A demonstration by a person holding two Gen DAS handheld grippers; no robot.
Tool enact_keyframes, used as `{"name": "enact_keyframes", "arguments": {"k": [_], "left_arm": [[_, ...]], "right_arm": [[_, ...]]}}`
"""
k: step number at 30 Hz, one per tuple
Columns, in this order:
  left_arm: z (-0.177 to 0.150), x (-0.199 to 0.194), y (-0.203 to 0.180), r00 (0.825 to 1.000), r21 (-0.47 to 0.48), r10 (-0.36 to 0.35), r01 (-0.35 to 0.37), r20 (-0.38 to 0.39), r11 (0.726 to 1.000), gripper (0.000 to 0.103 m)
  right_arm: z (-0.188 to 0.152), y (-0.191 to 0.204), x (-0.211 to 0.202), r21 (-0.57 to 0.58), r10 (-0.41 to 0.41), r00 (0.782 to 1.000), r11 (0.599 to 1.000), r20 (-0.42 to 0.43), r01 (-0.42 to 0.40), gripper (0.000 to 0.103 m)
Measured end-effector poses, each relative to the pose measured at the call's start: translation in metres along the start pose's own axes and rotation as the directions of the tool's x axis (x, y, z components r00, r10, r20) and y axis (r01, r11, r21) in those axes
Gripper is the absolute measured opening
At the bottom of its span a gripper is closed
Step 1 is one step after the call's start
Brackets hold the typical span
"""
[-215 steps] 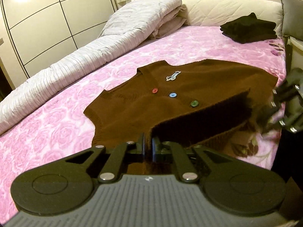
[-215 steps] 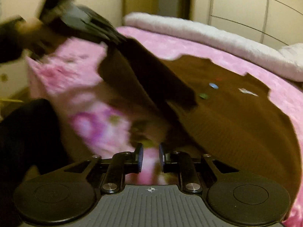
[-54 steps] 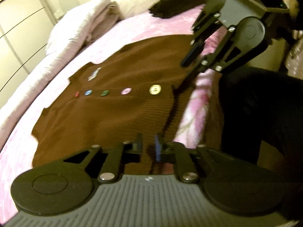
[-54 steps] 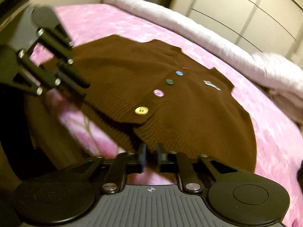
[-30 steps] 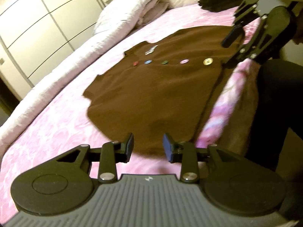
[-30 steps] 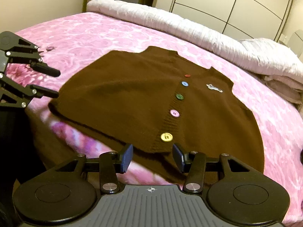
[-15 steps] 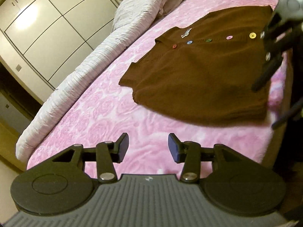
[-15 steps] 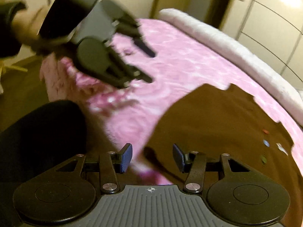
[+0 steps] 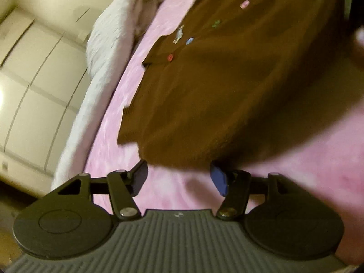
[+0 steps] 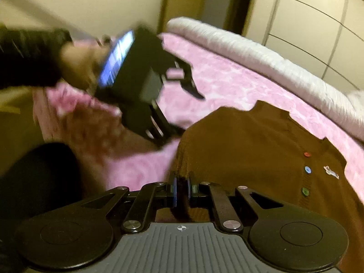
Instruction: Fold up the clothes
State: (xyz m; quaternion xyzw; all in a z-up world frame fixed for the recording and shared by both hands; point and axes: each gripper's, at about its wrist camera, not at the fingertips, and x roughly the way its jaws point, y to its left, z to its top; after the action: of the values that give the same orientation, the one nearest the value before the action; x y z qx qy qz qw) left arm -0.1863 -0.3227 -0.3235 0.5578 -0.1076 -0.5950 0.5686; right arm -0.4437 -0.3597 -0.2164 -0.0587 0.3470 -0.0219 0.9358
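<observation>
We have the right gripper [image 10: 181,191] pinched on the hem corner of the brown vest [image 9: 223,86], spread buttons-up on the pink bedspread [image 9: 307,159], while our left gripper [image 9: 179,177] hangs wide and empty near its side edge, likely to pair the grip.

A brown knitted vest [image 9: 218,95] lies spread face-up on my bed's pink rose-patterned cover [image 9: 109,122], its V-neck toward the white rolled duvet [image 10: 261,54]. Red, blue, green, pink and yellow buttons [image 9: 189,41] run in a line down its front, a small white badge [image 10: 331,171] beside them. One bottom corner is pinched in my right gripper [image 10: 181,192]; the hem's other end lies just ahead of my left gripper [image 9: 178,178].
</observation>
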Motion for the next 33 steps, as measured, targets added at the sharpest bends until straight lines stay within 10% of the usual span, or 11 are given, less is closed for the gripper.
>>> {"name": "enact_keyframes", "arguments": {"k": [6,14,20,26,30,33], "left_arm": [[0.007,0.042,0.013,1.000,0.135,-0.015,0.014,0.005,0.991,0.010],[0.058,0.041,0.055,1.000,0.113,-0.003,0.000,0.026,0.994,0.007],[0.185,0.070,0.084,0.993,0.209,0.038,-0.061,0.111,0.976,0.007],[0.331,0.151,0.051,0.982,0.142,-0.028,0.001,0.189,0.990,0.031],[0.328,0.152,0.031,0.986,0.060,-0.075,0.067,0.150,0.996,0.032],[0.304,0.133,0.027,0.988,-0.032,-0.094,0.098,0.121,0.995,0.032]], "right_arm": [[0.007,-0.018,-0.010,0.048,0.007,0.999,0.999,0.036,-0.009,0.007],[-0.012,-0.058,-0.028,0.139,0.026,0.991,0.989,0.134,-0.045,0.007],[-0.053,-0.126,-0.090,0.320,-0.124,0.944,0.947,0.307,0.021,0.007],[-0.142,-0.204,-0.136,0.632,-0.369,0.893,0.763,0.256,0.135,0.007],[-0.203,-0.249,-0.122,0.812,-0.337,0.929,0.579,0.154,0.076,0.007],[-0.221,-0.261,-0.122,0.852,-0.322,0.933,0.523,0.161,0.033,0.007]]}}
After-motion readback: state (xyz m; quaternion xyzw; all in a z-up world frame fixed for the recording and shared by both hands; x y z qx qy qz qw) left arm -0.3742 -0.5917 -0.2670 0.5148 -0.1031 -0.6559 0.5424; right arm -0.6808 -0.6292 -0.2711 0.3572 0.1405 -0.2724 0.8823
